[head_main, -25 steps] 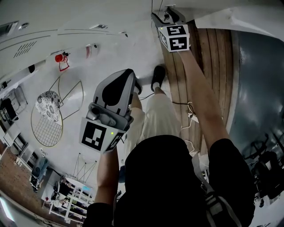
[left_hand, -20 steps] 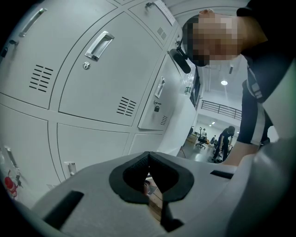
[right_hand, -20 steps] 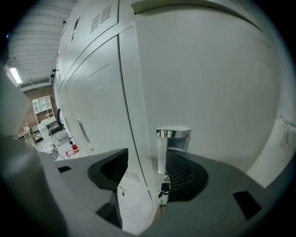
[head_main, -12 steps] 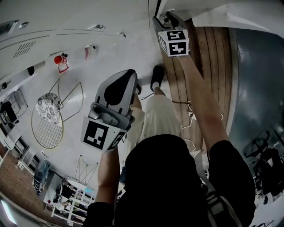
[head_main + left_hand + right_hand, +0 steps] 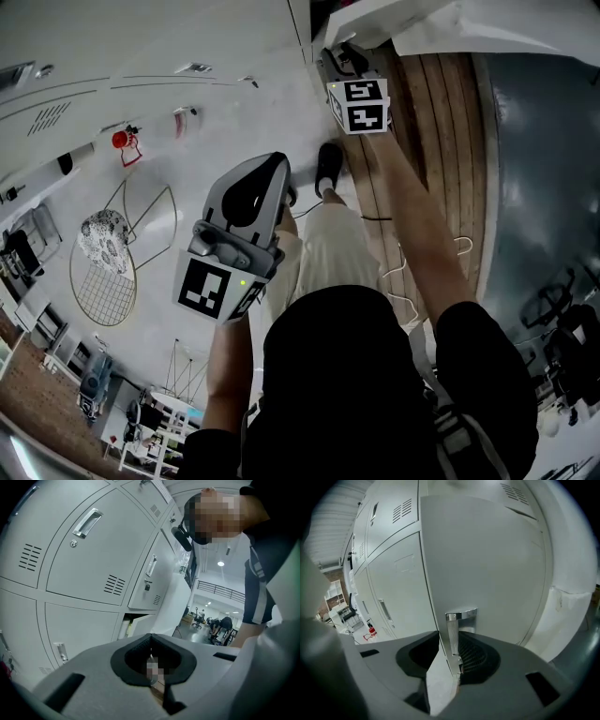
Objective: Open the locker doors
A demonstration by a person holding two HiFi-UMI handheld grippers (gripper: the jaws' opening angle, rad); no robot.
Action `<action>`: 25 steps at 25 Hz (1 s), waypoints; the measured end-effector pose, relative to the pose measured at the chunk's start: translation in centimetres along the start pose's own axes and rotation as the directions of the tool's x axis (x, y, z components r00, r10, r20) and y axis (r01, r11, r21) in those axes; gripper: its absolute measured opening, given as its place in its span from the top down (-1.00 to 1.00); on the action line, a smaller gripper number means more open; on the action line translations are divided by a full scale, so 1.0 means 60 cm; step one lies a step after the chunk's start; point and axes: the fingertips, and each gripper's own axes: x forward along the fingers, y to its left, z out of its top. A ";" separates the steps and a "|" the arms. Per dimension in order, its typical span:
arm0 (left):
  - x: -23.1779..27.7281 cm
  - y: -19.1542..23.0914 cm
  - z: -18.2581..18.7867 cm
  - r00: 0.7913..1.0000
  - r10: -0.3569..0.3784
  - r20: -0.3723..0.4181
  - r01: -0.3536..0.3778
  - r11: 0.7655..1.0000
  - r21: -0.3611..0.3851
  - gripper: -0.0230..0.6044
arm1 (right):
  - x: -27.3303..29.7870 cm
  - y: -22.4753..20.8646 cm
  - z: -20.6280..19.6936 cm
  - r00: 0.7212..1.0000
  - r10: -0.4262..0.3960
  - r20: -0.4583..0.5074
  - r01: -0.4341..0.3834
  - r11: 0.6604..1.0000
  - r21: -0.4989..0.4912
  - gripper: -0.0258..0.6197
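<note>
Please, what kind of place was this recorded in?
Probably a locker area beside a large indoor hall: a wall of grey metal lockers with vents and handles, and beyond them the open, lit space with a railed upper level.

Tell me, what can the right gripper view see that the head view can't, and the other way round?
Only the right gripper view shows the shiny handle of the locker door, caught between the jaws, and the air slots on another door. Only the head view shows the left gripper, the person's shoe and the wooden floor strip. Both show the right gripper, at the end of the stretched-out arm.
</note>
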 end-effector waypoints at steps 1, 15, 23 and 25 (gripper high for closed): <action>0.002 -0.002 0.001 1.000 -0.004 0.006 0.004 1.000 0.004 0.87 | -0.002 -0.001 -0.001 1.000 -0.001 -0.001 0.001 1.000 0.001 0.56; 0.024 -0.051 0.004 0.998 -0.064 -0.015 0.065 0.997 0.038 0.87 | -0.051 -0.018 -0.035 1.000 -0.012 -0.009 0.013 1.000 0.024 0.58; 0.045 -0.089 0.006 0.992 -0.122 -0.021 0.123 0.991 0.050 0.87 | -0.100 -0.037 -0.070 0.998 -0.054 -0.028 0.056 0.997 0.049 0.58; 0.050 -0.101 0.006 0.989 -0.143 -0.025 0.144 0.988 0.059 0.87 | -0.114 -0.044 -0.079 0.997 -0.067 -0.033 0.069 0.996 0.064 0.58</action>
